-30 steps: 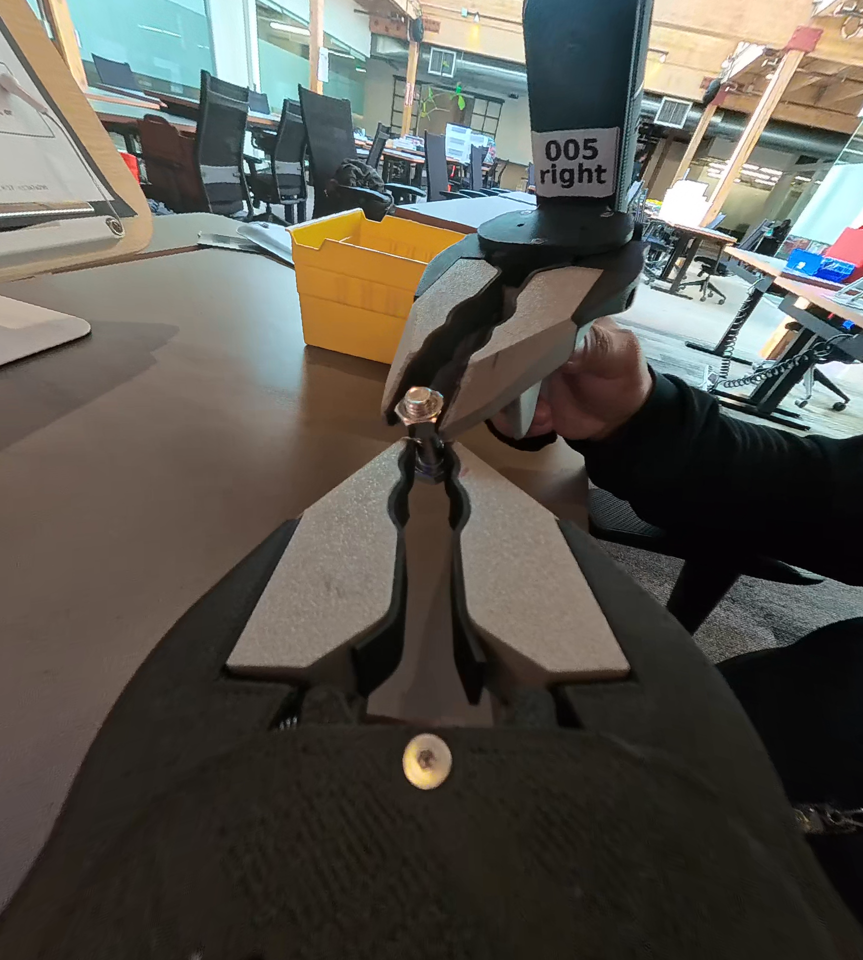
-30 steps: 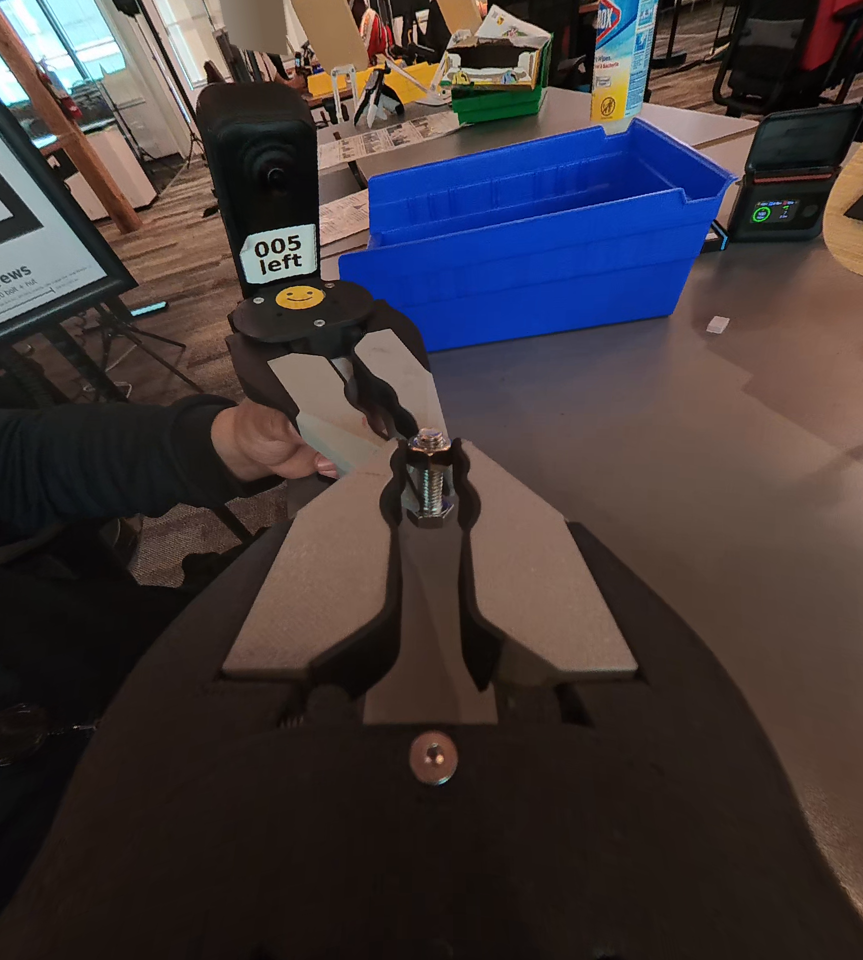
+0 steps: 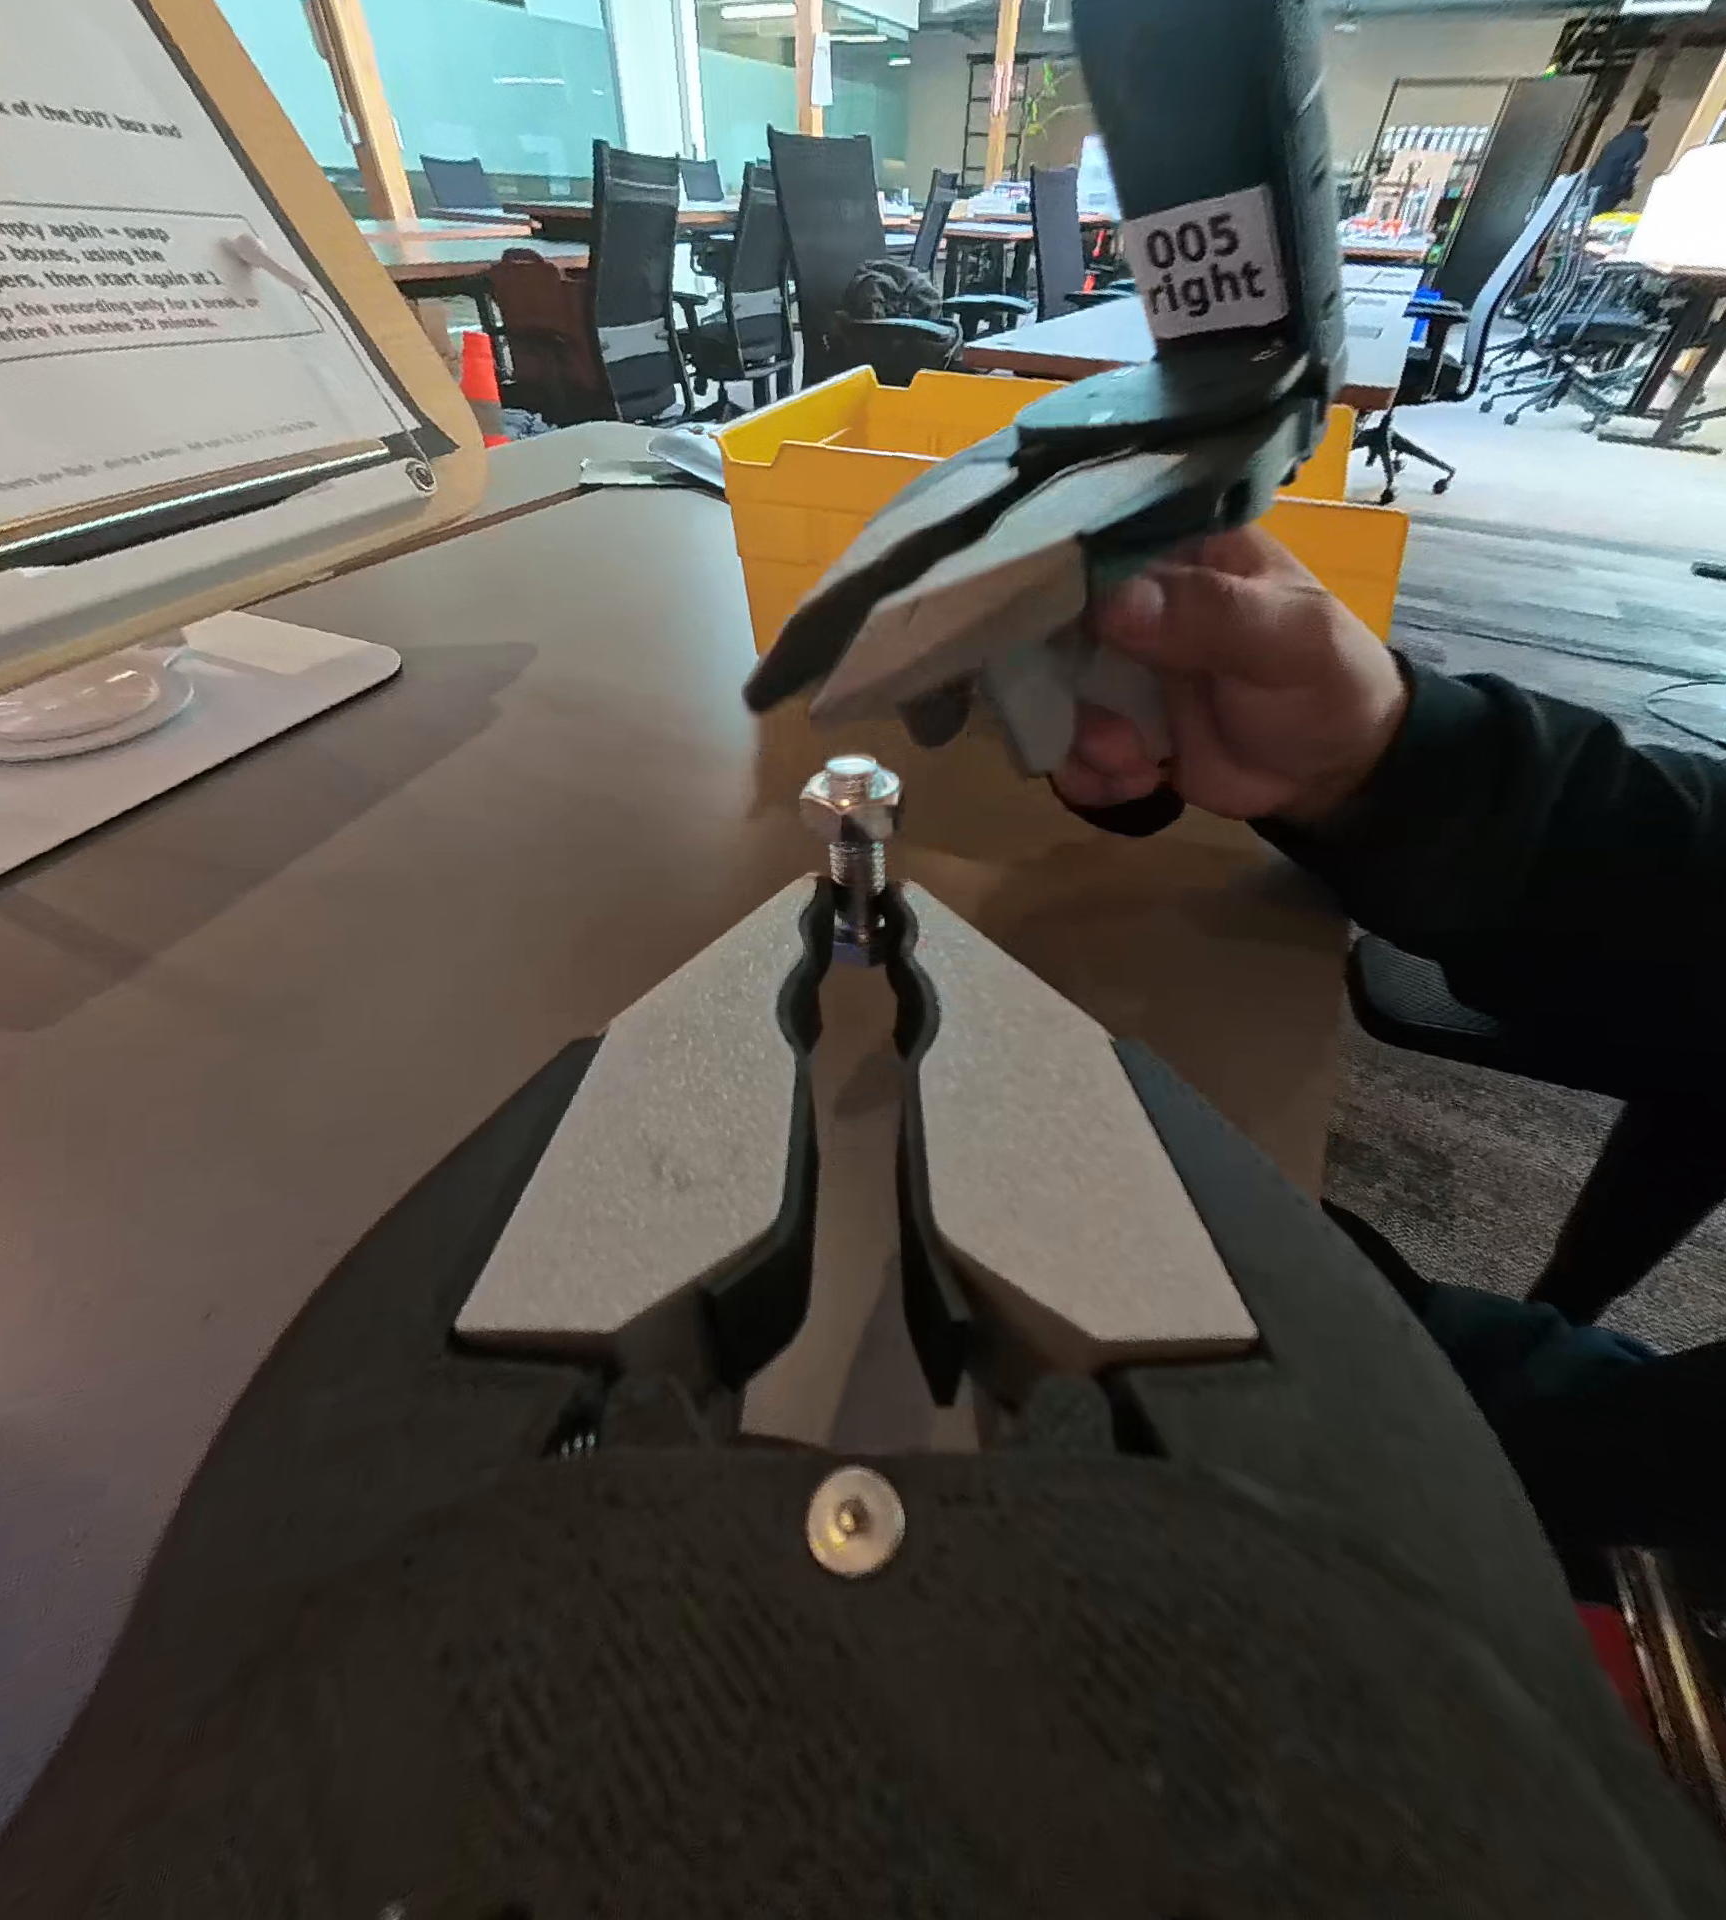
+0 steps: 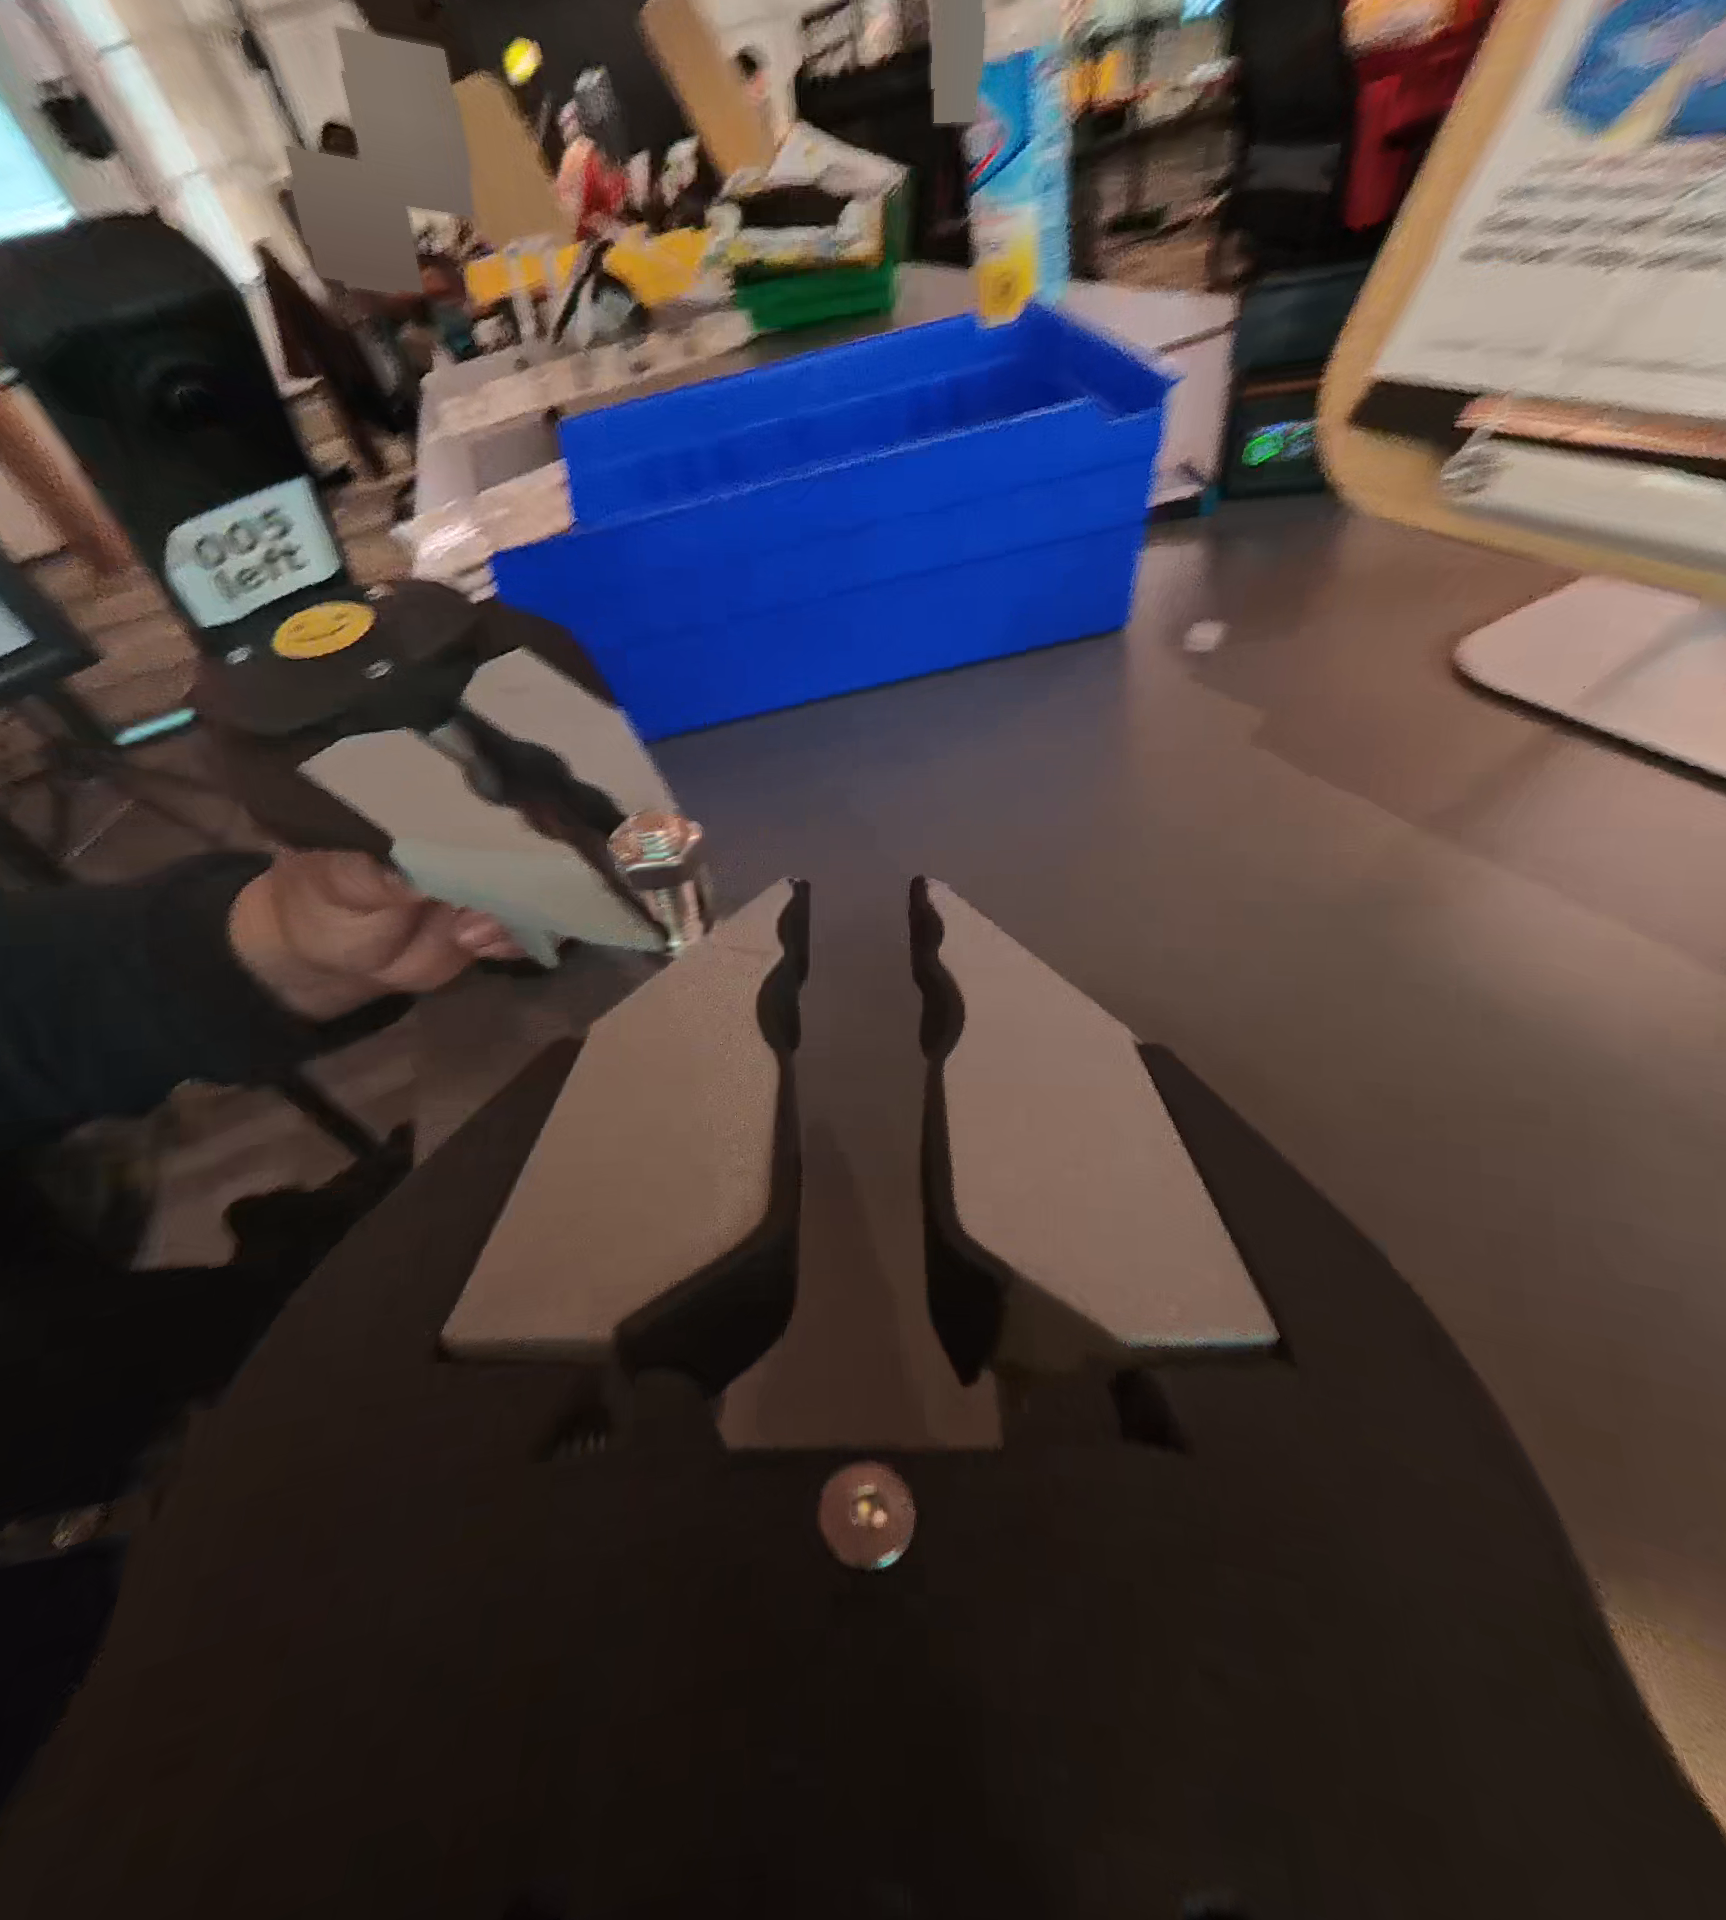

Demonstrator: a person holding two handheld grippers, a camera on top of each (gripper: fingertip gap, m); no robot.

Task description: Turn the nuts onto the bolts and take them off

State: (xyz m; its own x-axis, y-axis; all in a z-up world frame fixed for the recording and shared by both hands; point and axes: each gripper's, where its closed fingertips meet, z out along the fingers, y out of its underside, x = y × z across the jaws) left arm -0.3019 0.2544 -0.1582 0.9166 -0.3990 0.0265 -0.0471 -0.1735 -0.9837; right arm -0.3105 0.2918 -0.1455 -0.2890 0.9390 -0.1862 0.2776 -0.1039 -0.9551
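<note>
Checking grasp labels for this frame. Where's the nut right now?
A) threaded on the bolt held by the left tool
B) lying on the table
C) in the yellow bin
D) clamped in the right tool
A: the nut sits near the top of the bolt, which the left tool pinches at its lower end, while the right tool is open, empty and clear of it.

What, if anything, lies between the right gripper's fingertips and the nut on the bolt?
Nothing: in the left wrist view only bare table shows behind the gap between the right gripper and the nut on the bolt.
</note>
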